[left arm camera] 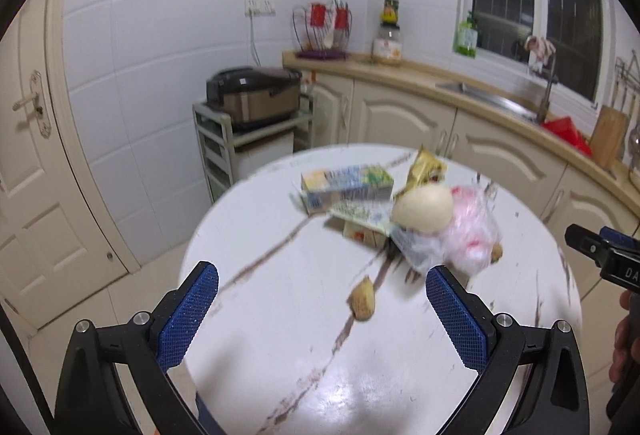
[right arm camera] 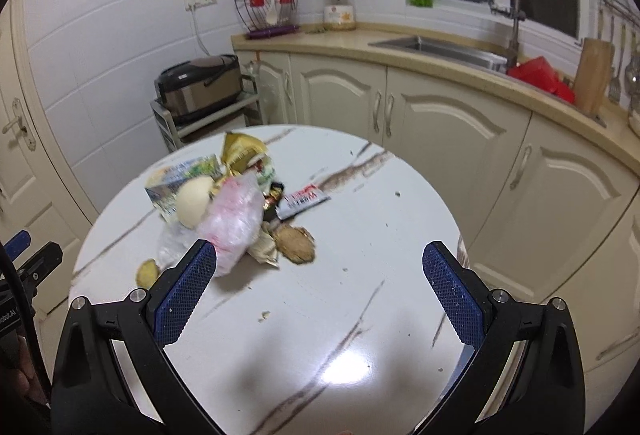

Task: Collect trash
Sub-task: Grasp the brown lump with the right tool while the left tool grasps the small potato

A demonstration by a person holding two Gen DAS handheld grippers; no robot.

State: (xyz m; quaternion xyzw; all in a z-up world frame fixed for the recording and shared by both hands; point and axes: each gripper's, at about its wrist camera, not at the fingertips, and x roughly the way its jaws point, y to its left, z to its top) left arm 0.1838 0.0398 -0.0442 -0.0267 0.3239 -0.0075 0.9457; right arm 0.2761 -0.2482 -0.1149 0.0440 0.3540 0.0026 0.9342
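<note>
Where trash piles, one eggshell (right arm camera: 195, 201), one carton (left arm camera: 347, 184), two open grippers (left arm camera: 322, 301) (right arm camera: 320, 277).

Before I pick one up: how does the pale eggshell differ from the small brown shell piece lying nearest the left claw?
The eggshell is cream, smooth and rounded, the larger of the two; the brown shell piece is tan, rough and small. The eggshell sits in the trash pile against the pink plastic bag and the carton; the brown piece lies alone on bare table, apart from the pile. Neither is gripped, and both lie on the round table.
</note>
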